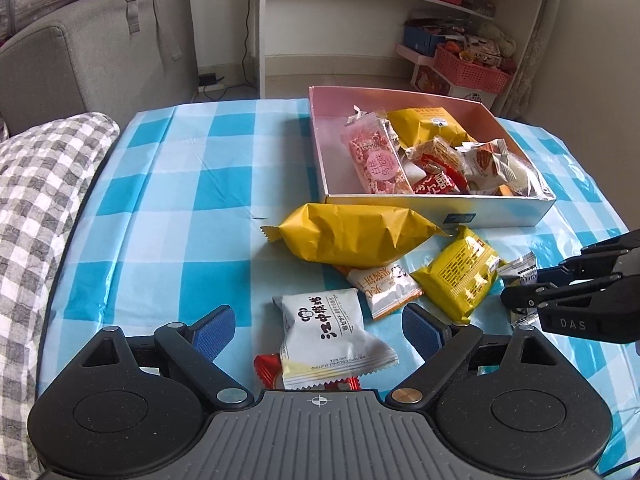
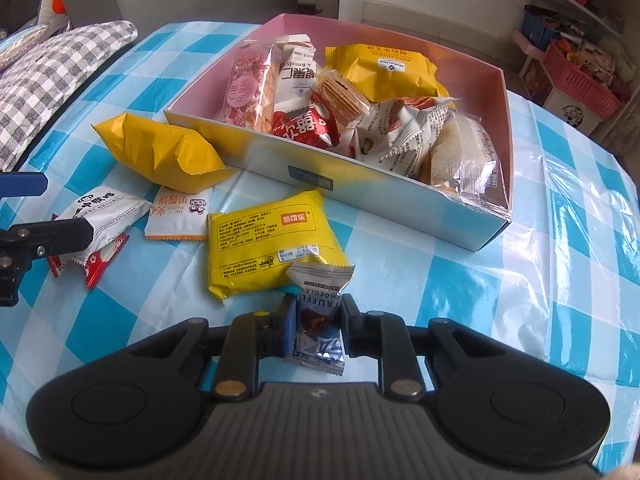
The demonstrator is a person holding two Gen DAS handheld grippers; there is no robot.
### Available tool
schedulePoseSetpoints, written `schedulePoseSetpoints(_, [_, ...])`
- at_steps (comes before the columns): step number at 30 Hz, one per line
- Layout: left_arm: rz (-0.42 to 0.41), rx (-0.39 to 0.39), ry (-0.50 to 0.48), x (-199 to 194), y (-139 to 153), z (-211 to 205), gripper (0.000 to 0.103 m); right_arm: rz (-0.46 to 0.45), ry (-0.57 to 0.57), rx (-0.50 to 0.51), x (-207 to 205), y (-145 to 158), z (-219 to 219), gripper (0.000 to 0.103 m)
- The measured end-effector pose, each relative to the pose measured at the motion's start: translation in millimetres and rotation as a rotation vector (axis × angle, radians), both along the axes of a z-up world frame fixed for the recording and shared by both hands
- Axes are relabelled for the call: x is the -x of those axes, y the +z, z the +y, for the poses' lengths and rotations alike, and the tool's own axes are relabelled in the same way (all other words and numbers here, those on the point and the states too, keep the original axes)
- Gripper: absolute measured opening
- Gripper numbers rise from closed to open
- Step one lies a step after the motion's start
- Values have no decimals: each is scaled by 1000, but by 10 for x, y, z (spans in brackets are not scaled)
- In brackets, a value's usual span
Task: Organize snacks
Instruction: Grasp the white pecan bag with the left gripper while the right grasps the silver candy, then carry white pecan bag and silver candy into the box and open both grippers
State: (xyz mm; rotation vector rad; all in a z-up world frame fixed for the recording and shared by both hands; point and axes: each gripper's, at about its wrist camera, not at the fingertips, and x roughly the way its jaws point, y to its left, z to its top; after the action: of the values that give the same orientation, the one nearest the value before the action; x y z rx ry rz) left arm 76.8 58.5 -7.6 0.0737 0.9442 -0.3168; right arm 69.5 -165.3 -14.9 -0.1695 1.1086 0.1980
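A white shelf (image 1: 400, 20) stands against the wall beside a grey sofa (image 1: 92, 52).

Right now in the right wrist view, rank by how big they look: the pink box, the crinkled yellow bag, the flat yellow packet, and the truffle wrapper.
1. pink box, clearly largest.
2. crinkled yellow bag and flat yellow packet: look about alike, so unranked.
3. truffle wrapper, smallest, though closest to the camera, pinched in the right gripper.

Bare checked tablecloth (image 1: 180, 184) left of the pink box (image 1: 320, 140) is open room for approach. The box's right half is piled w/ packets; bare floor strip along its left wall. Big yellow bag (image 1: 348, 236) lies just in front of the box's front wall, w/ flat yellow packet (image 2: 272, 244) & white packet (image 1: 324, 328) crowding the near cloth. Right of the box (image 2: 560, 208): cloth bare.
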Motion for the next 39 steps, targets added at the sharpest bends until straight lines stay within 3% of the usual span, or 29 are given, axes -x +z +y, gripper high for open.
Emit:
schedulePoseSetpoints(7, [95,-9,47,-179,-69,-74,75,-17,12,34,43,10,-27,19])
schedulePoseSetpoints(11, [160,-33,58,-231,-138,-138,58,-18,12,35,53,8,-59,19])
schedulePoseSetpoints(14, [181,-49,60,-226,-164,-178,55,-19,11,32,54,20,-76,19])
schedulePoseSetpoints(25, [151,-66,61,-115,-36,-178,43,-48,-16,-8,66,166,-201,19])
schedulePoseSetpoints(39, [46,31,-6,171,430,-235,42,-118,-108,-112,2,455,-459,19])
